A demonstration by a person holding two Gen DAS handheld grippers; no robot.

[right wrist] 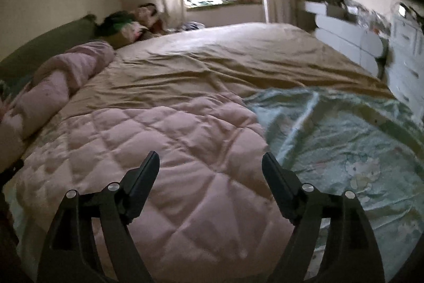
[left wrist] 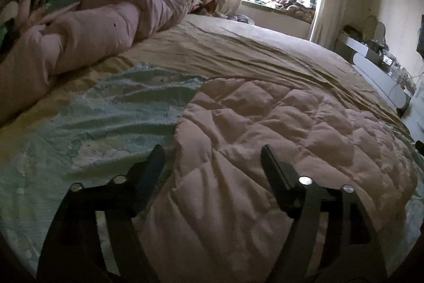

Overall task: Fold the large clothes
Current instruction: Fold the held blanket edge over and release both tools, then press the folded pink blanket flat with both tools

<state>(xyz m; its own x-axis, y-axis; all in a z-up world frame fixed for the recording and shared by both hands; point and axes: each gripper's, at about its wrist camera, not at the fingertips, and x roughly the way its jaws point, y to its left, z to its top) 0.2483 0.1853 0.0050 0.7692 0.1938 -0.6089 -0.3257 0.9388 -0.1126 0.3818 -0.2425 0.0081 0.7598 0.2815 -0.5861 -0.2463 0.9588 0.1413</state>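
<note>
Your pink quilted coat (left wrist: 278, 139) lies spread on the bed (left wrist: 238, 49), on top of a pale green printed sheet (left wrist: 87, 123), and everything below is placed from that coat.

Both tools hover over its near end, aimed down and forward across it. Your left gripper (left wrist: 213, 158) has its 2 fingers spread wide with nothing pinched; the coat's left edge runs down just inside the left finger, so this hand sits over that border, with most of the padding stretching away to the right. Your right gripper (right wrist: 210, 163) is equally spread and empty, and it hangs over the coat's right part, the right edge passing close by its right finger.

I judge the coat's long axis to run across your 2 hands rather than away from them, though its near hem is hidden under the tools. So each hand is nearer its own side edge, and the next pinch probably calls for dropping onto those edges.

The left view shows the green sheet on the coat's left and a rolled pink duvet (left wrist: 100, 28) beyond it, towards the headboard. The right view shows the sheet again on the coat's right, reaching the bed's far side near a white cabinet (right wrist: 352, 36).
</note>
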